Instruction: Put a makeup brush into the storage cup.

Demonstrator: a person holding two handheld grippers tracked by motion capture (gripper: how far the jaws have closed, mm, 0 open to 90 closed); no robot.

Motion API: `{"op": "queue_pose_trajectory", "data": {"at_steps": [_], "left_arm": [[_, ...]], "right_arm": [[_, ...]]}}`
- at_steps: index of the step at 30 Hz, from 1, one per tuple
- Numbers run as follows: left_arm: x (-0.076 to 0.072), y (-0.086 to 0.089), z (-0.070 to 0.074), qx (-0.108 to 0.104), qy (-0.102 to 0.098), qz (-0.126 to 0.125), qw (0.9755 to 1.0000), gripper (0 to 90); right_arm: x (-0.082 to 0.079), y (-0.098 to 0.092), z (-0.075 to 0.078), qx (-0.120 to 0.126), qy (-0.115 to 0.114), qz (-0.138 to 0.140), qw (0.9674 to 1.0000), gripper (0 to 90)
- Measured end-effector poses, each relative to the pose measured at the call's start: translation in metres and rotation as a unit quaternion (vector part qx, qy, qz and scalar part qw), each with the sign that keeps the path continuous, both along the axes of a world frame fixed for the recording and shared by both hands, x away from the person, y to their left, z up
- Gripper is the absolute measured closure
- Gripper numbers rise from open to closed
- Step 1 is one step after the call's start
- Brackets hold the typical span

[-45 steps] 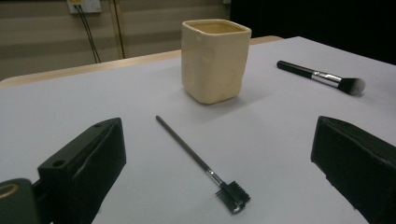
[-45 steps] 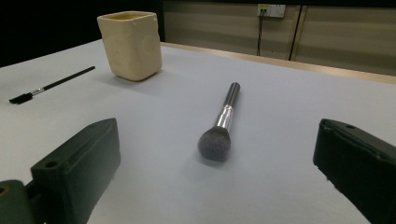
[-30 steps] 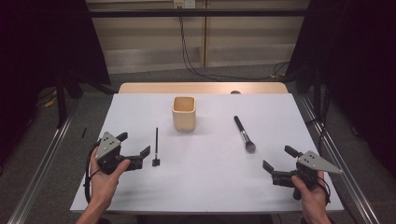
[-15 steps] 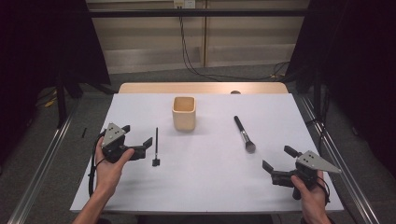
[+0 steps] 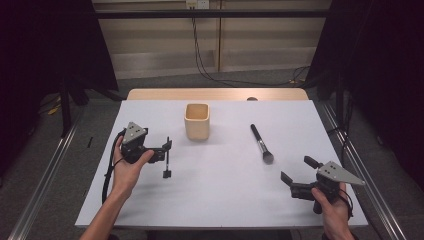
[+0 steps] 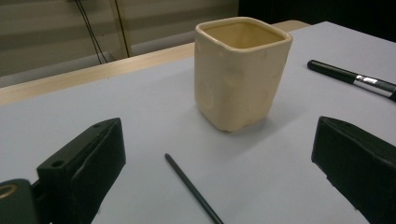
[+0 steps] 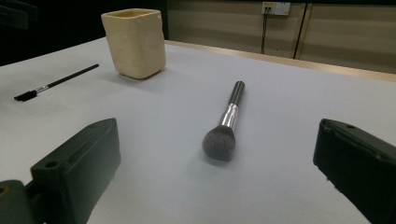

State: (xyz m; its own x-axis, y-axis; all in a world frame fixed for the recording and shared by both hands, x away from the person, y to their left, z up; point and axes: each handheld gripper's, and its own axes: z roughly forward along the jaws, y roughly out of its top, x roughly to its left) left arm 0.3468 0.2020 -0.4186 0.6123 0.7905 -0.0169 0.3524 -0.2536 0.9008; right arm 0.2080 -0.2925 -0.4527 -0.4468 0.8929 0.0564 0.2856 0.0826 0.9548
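my left gripper [image 5: 165, 150] sits at the left side of the white table [image 5: 225, 200], jaws spread wide and holding nothing. the thin black brush [image 5: 167, 162] lies just beside its tips in the high view; in the left gripper view the slender handle [image 6: 191, 189] runs up between my two jaws, flat on the table and touching neither.

the cream square cup [image 5: 197, 120] stands upright behind it, toward the far middle of the table (its opening faces up, the inside hard to see into).

my right gripper [image 5: 296, 176] rests near the front right corner, jaws also wide apart and empty. the powder brush [image 5: 261, 143] lies flat ahead of it, well apart, its grey bristle head [image 7: 218, 143] pointing back toward my jaws and its black handle angled off toward the cup.
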Motion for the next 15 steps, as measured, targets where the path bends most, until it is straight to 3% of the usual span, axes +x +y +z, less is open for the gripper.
{"op": "queue_pose_trajectory", "data": {"at_steps": [14, 15], "left_arm": [[0.013, -0.008, 0.003, 0.033, 0.042, -0.004, 0.9986, 3.8], [0.015, -0.009, 0.003, 0.048, 0.047, -0.002, 0.9978, 3.8]], "right_arm": [[0.0, 0.0, 0.0, 0.007, 0.005, 0.001, 1.0, 0.6], [0.0, 0.0, 0.0, 0.006, 0.006, 0.0, 1.0, 0.6]]}}
